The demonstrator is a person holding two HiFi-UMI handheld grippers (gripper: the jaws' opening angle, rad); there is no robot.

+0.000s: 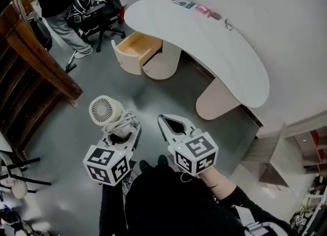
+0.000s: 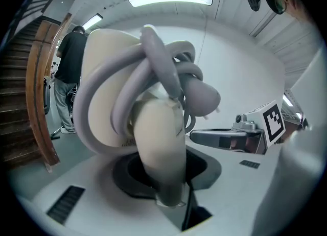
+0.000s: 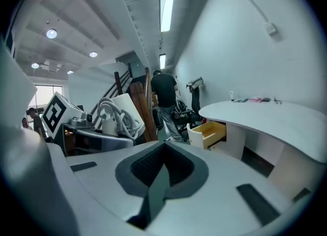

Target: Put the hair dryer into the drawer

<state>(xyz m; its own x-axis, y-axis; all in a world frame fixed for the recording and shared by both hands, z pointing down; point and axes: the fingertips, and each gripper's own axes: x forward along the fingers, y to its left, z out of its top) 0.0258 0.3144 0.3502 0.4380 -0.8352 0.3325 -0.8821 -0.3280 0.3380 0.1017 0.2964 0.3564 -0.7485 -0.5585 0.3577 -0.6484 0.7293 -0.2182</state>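
Hair dryer [image 1: 106,111]: lower left of the frame, its handle gripped in my left tool [image 1: 121,130], cord [image 1: 120,119] wound round its body so nothing dangled.
Right tool [image 1: 168,126]: jaws closed on nothing, free beside it.
Drawer [image 1: 137,46]: upper centre, open under the worktop [image 1: 214,46], well apart, ready to receive it.

One hair dryer [image 1: 104,110], one drawer [image 1: 127,60]

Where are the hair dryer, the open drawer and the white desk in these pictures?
hair dryer [image 1: 105,110], head view, on its round grille.
drawer [image 1: 127,62], head view, on its front panel.
desk [image 1: 225,59], head view, on the bare top.
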